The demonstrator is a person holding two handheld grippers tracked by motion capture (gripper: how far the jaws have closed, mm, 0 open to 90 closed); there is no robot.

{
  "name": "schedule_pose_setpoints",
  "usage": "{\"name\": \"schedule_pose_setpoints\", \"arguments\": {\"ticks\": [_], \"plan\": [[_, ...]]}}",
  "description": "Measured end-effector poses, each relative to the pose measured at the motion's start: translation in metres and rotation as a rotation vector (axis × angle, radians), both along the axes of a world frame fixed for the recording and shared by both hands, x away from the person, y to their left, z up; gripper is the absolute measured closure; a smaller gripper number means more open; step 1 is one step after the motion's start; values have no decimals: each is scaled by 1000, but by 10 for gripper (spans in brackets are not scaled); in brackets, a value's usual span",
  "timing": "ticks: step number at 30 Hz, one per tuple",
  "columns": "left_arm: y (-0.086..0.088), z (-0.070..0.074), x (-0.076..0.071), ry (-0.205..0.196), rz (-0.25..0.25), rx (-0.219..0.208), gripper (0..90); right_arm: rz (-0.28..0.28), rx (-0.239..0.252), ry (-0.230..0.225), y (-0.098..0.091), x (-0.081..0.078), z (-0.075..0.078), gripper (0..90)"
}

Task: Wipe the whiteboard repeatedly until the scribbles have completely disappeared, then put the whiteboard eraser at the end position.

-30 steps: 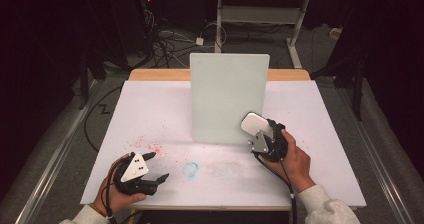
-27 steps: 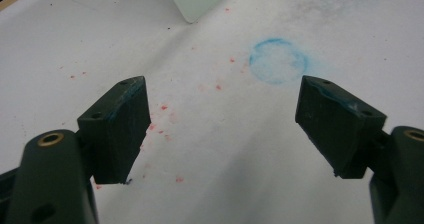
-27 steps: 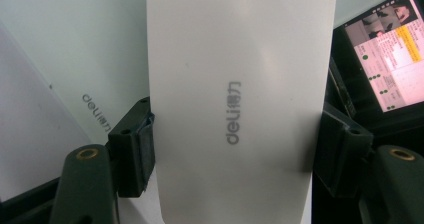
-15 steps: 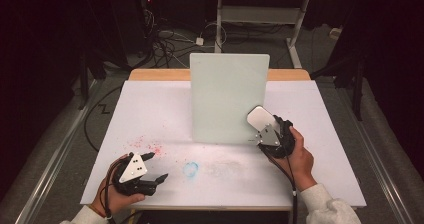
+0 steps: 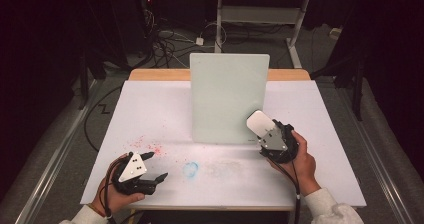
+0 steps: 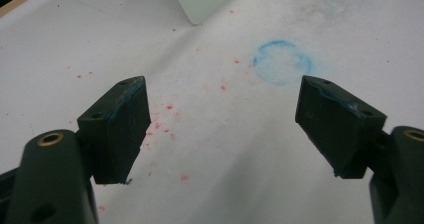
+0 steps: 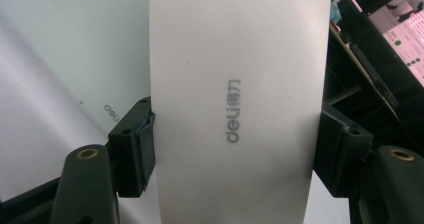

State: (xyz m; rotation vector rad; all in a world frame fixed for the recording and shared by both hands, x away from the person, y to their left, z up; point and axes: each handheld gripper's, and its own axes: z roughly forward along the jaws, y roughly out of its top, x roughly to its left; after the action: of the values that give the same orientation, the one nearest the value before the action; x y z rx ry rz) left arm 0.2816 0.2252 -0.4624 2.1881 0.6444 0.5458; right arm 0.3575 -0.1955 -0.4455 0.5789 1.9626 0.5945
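Right gripper (image 5: 264, 132) is clamped across the short width of a white deli board eraser (image 7: 240, 99), whose long axis runs straight out ahead between the jaws. The upright whiteboard (image 5: 227, 96) stands just ahead and left of it, close, contact unclear. Left gripper (image 6: 222, 129) rests wide open and empty on the tabletop (image 5: 150, 109), well apart from the whiteboard, with a blue chalk ring (image 6: 283, 62) just ahead of it.

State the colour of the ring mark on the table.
Blue ring mark, clearest in the left gripper view.
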Motion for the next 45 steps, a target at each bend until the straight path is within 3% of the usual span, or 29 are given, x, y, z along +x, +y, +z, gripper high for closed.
{"name": "schedule_pose_setpoints", "arguments": {"ticks": [32, 45], "plan": [[1, -2, 3, 1, -3, 9, 210, 96, 95, 60, 1, -13, 13, 310], [-5, 0, 3, -12, -19, 15, 210, 185, 107, 118, 8, -28, 16, 310]]}}
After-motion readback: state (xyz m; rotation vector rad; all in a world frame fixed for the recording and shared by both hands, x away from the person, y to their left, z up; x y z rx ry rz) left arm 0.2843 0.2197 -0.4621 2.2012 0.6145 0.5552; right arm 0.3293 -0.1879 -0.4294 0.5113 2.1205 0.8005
